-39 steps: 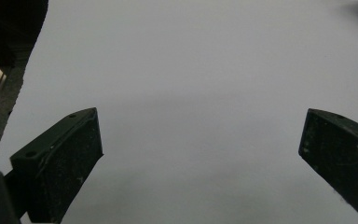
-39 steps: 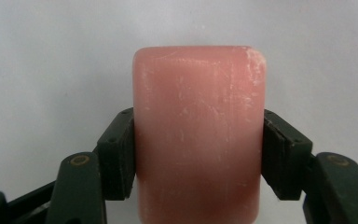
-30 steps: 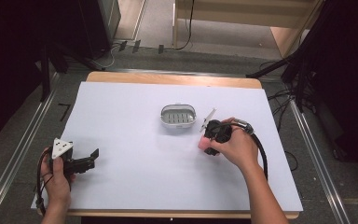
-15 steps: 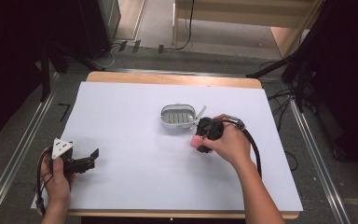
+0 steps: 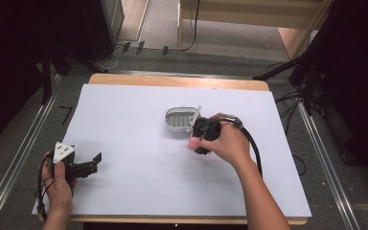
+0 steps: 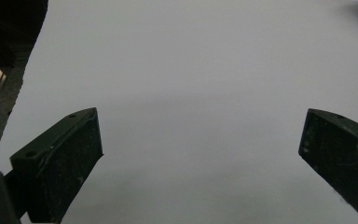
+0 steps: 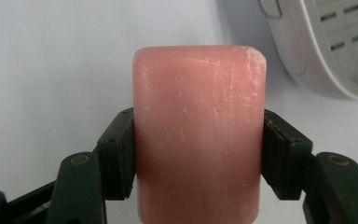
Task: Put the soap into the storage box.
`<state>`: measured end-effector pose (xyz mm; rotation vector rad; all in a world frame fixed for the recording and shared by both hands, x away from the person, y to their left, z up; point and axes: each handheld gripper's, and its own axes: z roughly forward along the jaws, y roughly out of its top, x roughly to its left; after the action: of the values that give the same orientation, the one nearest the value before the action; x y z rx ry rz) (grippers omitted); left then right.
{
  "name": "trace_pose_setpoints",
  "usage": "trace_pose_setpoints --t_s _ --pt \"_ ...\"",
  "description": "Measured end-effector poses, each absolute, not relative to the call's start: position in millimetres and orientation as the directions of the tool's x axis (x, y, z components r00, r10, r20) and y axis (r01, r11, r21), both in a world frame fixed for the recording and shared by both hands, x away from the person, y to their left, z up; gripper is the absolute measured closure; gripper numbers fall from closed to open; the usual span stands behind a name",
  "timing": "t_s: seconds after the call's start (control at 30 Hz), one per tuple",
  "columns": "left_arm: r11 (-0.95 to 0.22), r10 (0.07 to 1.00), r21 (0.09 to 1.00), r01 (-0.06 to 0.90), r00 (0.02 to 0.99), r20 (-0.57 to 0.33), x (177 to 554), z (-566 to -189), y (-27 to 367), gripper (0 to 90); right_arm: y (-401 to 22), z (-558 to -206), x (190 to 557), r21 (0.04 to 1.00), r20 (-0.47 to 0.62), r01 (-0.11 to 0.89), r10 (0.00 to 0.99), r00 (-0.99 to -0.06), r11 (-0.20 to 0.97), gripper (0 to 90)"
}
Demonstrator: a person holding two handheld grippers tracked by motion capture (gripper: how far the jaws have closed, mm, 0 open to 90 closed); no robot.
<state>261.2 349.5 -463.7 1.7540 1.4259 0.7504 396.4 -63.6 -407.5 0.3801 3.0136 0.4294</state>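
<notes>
White table covering (image 5: pixel 139 191); right tongs (image 7: pixel 198 154) clamp a scuffed pink soap bar (image 7: pixel 198 135), left tongs (image 6: pixel 200 158) gape empty.

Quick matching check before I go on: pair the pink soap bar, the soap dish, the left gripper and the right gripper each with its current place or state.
Things:
1. pink soap bar
2. soap dish
3. left gripper
4. right gripper

States:
A. jaws wide apart over bare white table cover
B. clamped between two black jaws
C. grey, slotted, nothing in it, near the table's middle
D. shut on a load, beside the dish

Pairs: 1-B, 2-C, 3-A, 4-D
</notes>
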Motion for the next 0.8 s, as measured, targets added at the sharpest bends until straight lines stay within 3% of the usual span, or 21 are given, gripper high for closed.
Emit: trace_pose_setpoints --t_s 0.8 --pt "-0.103 0.978 0.834 0.542 0.210 -0.016 261.3 -463.8 349.7 0.0 -26.9 -380.3 416.5 0.286 -0.067 0.128 0.153 -0.986 0.950 38.6"
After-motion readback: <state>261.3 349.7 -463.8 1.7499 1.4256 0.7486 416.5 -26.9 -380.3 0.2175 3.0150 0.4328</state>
